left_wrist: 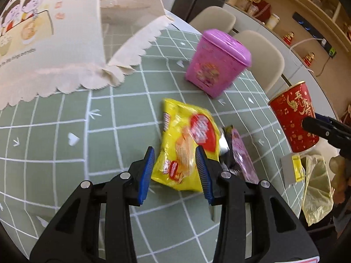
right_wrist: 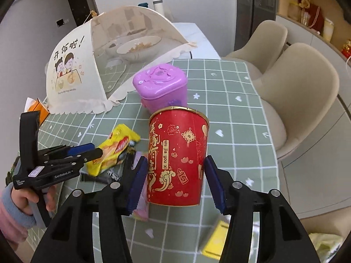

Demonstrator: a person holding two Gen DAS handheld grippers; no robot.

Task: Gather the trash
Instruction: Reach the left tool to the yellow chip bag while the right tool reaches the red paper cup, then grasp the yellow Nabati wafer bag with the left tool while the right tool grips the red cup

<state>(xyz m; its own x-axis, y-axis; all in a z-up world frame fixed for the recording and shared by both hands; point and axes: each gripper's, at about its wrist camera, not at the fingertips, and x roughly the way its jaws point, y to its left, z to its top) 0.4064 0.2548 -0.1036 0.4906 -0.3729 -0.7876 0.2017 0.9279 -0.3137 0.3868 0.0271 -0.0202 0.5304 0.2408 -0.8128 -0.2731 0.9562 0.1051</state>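
Straddling the yellow snack bag (left_wrist: 186,140) mid-table with left gripper (left_wrist: 174,171) spread wide; bracketing the red cup (right_wrist: 177,160) near the table's edge with right gripper (right_wrist: 174,184) equally released (neither gripping). Risking toppling the cup by closing off-centre.

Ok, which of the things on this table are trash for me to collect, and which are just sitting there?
Likely trash:
yellow snack bag
black and pink wrappers
red paper cup
yellow plastic bag, possibly for collecting

Just lying about:
purple tin
mesh food cover over dishes
small white-and-yellow box, unclear
chairs
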